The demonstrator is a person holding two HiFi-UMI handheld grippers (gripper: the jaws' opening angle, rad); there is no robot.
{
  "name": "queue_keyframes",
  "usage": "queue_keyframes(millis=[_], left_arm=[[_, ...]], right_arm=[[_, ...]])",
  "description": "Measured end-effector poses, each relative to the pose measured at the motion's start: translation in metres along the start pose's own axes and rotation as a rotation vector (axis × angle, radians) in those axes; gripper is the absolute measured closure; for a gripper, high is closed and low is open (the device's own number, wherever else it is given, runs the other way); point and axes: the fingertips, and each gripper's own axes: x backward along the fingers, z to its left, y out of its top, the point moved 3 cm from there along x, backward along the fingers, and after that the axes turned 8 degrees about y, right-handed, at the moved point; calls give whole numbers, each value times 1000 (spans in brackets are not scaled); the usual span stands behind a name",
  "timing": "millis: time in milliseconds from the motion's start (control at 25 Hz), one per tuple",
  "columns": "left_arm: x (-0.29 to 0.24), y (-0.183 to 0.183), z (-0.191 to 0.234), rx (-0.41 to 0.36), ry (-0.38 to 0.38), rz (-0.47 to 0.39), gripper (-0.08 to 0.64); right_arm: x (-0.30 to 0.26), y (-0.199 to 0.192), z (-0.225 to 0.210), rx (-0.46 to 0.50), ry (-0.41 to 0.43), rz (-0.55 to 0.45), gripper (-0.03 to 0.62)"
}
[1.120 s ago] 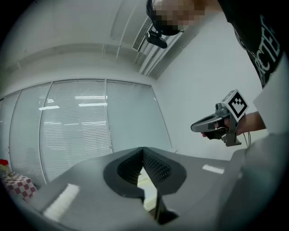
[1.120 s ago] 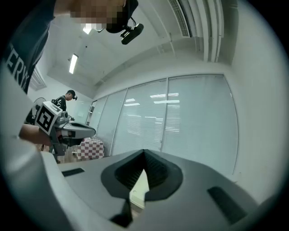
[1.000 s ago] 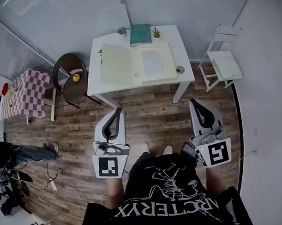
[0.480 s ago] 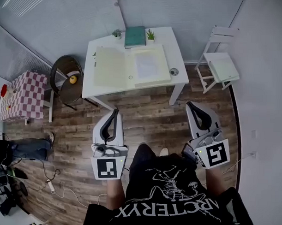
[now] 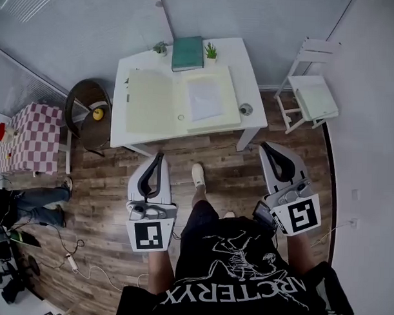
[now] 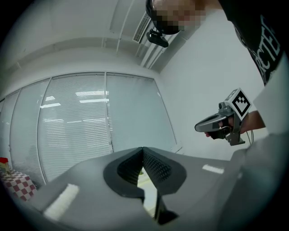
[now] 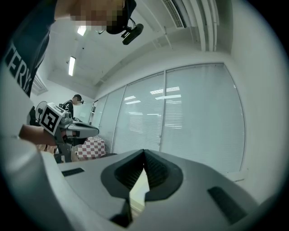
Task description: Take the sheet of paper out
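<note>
Left hand-held gripper (image 6: 143, 150): its jaws are meeting at the tips and are holding nothing; it is hanging over the floor (image 5: 216, 167), well apart from the tabletop (image 5: 249, 62).
Right hand-held gripper (image 7: 144, 151): its jaws are also pressing together, empty.
Sheet of paper (image 5: 205, 99): it is lying flat on the right half of the open folder (image 5: 150, 105).
Folder: it is resting on the tabletop, just in front of a green book (image 5: 188, 53).

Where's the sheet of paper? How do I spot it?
Find the white table by the glass wall. An open pale-yellow folder lies on it, and the sheet of paper rests on its right half. It is white, unlike the teal book behind it.
</note>
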Motion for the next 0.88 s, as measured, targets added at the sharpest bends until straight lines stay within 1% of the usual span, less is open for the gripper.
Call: queue_keyframes(millis=[80, 240, 360, 520, 680, 800, 880], left_arm=[[-30, -7, 13, -7, -20, 6, 548], [-104, -17, 47, -18, -88, 8, 548], [-156, -22, 73, -23, -140, 22, 548], [-210, -24, 102, -38, -189, 8, 548], [-244, -36, 119, -35, -213, 34, 548], [-260, -41, 120, 0, -215, 43, 548], [-266, -43, 117, -11, -225, 39, 548]], right_arm=[[-30, -5, -14, -4, -2, 8, 581], [-100, -7, -44, -14, -37, 35, 580], [-152, -3, -68, -21, -70, 52, 580], [-210, 7, -93, -13, -98, 58, 581], [-243, 7, -103, -2, -100, 72, 580], [-251, 5, -114, 0, -110, 81, 580], [-254, 4, -119, -2, -111, 79, 581]])
